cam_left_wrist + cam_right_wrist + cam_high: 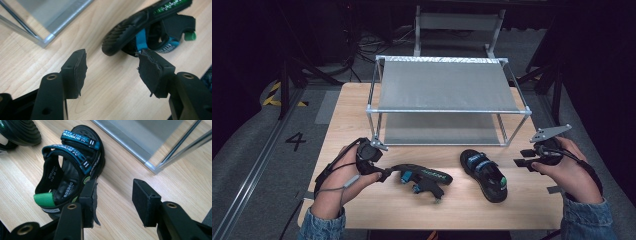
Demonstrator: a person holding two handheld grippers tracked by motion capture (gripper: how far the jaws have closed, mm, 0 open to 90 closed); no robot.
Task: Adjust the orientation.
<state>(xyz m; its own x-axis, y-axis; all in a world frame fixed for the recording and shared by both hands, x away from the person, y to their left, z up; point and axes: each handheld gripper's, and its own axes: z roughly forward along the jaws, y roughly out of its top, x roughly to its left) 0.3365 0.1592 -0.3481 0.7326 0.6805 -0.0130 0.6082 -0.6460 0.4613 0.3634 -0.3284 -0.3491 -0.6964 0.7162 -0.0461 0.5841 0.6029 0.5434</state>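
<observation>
A pale wood-grain counter (362, 115) carries a two-tier metal rack (447, 85) with grey fabric shelves along its far edge, leaving bare room across the near half. Two black sandals with teal straps lie there: the upright sandal (484, 174) right of centre, long axis running from far edge to near edge, green heel tab nearest; the tipped sandal (424, 178) (ridged sole showing) lying crosswise. The left gripper (112, 67) is released beside its toe; the right gripper (113, 200) gapes, empty, near the right edge.

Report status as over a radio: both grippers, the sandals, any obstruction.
Left gripper open, empty. Right gripper open, empty. Tipped black sandal and upright black-and-blue strapped sandal lie loose on wooden table. Metal shelf rack behind; nothing blocking.
</observation>
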